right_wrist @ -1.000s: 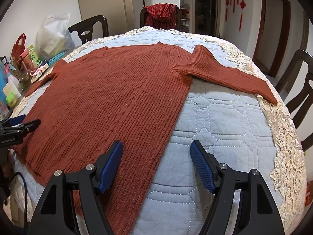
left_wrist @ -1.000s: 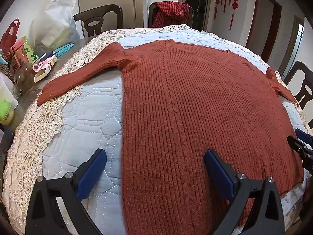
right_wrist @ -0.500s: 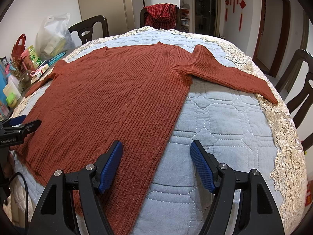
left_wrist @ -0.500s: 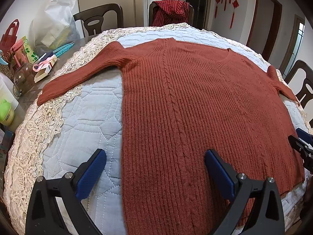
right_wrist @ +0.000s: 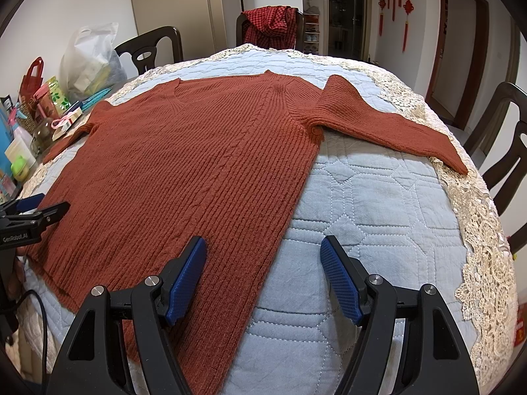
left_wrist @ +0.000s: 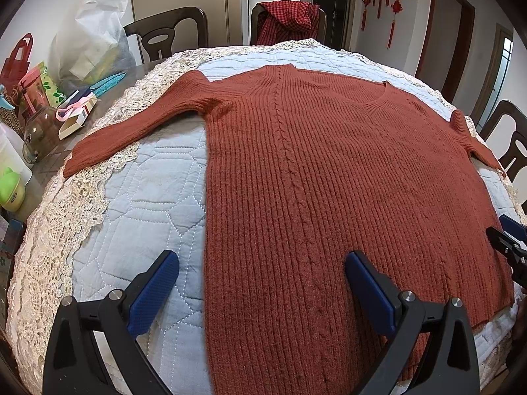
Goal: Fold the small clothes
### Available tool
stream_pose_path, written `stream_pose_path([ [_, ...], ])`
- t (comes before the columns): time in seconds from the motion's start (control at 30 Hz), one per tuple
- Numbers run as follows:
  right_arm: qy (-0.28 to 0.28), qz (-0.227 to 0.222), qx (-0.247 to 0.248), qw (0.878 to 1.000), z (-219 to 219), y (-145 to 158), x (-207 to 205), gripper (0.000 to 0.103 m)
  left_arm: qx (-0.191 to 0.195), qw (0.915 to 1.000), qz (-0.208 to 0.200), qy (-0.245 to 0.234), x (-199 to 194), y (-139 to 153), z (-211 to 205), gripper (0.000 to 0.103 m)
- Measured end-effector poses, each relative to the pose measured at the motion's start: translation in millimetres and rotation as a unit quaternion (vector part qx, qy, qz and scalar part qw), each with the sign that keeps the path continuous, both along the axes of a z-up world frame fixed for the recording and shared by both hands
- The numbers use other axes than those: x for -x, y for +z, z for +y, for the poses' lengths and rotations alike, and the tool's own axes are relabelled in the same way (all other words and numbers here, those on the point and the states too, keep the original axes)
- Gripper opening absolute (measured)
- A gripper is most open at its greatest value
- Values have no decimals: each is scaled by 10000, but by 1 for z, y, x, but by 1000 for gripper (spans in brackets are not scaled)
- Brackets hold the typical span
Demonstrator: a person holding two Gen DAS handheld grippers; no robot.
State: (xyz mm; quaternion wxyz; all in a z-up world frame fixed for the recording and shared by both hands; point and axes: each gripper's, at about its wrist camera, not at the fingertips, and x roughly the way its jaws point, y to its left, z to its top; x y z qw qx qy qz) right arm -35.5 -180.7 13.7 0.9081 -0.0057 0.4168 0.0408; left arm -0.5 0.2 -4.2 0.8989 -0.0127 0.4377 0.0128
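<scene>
A rust-red ribbed sweater (left_wrist: 329, 171) (right_wrist: 184, 177) lies flat and face up on a pale blue quilted cover (left_wrist: 145, 204) (right_wrist: 378, 204), both sleeves spread outward. My left gripper (left_wrist: 260, 263) hovers open above the sweater's left side edge near the hem, one blue pad over the quilt, the other over the knit. My right gripper (right_wrist: 263, 247) hovers open above the sweater's right side edge in the same way. Neither holds anything. Each gripper's tip shows at the edge of the other's view.
Lace trim (right_wrist: 487, 247) borders the quilt. Bags, a jar (left_wrist: 39, 131), boxes and a green container (left_wrist: 11, 189) crowd the table's left side. Dark chairs (left_wrist: 168, 33) (right_wrist: 507, 138) ring the table; a red checked garment (left_wrist: 290, 16) hangs on the far chair.
Both grippers have stayed open and nearly still; the left wrist view has drifted very slightly. The sweater has not moved.
</scene>
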Motion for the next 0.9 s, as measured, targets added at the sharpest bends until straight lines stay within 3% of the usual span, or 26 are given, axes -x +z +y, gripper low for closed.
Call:
stream_pose_path([
  [0.9,0,0,-8,10000,0,0,0,72,-5,10000,71,5,-2,2,0,103],
])
